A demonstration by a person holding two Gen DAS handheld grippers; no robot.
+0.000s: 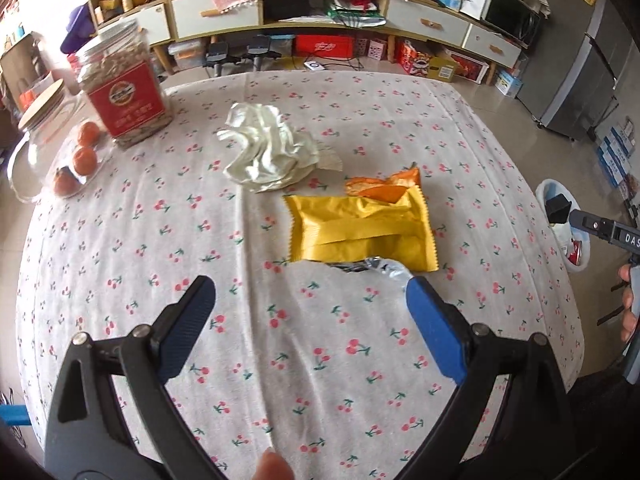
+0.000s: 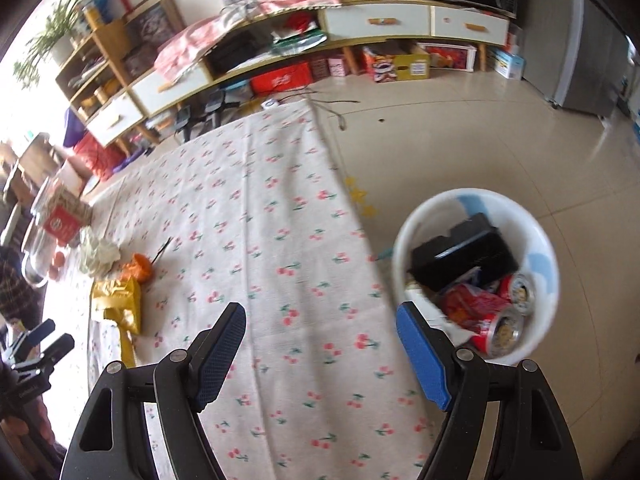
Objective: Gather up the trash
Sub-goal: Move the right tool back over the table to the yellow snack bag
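Note:
A yellow snack wrapper (image 1: 362, 232) lies on the cherry-print tablecloth (image 1: 280, 340), with orange peel (image 1: 380, 186) behind it and a crumpled white tissue (image 1: 268, 148) further back. My left gripper (image 1: 310, 284) is open and empty, just short of the wrapper's torn silver edge. My right gripper (image 2: 320, 312) is open and empty above the table's right edge, beside a white trash bin (image 2: 476, 276) on the floor holding red cans and a black box. The wrapper (image 2: 118, 304), peel (image 2: 140, 266) and tissue (image 2: 98, 254) show far left in the right wrist view.
A red-labelled clear jar (image 1: 124, 92) and oranges (image 1: 84, 158) in a clear container stand at the table's back left. The bin (image 1: 564, 232) sits right of the table. A long cabinet (image 1: 320, 12) and boxes line the far wall.

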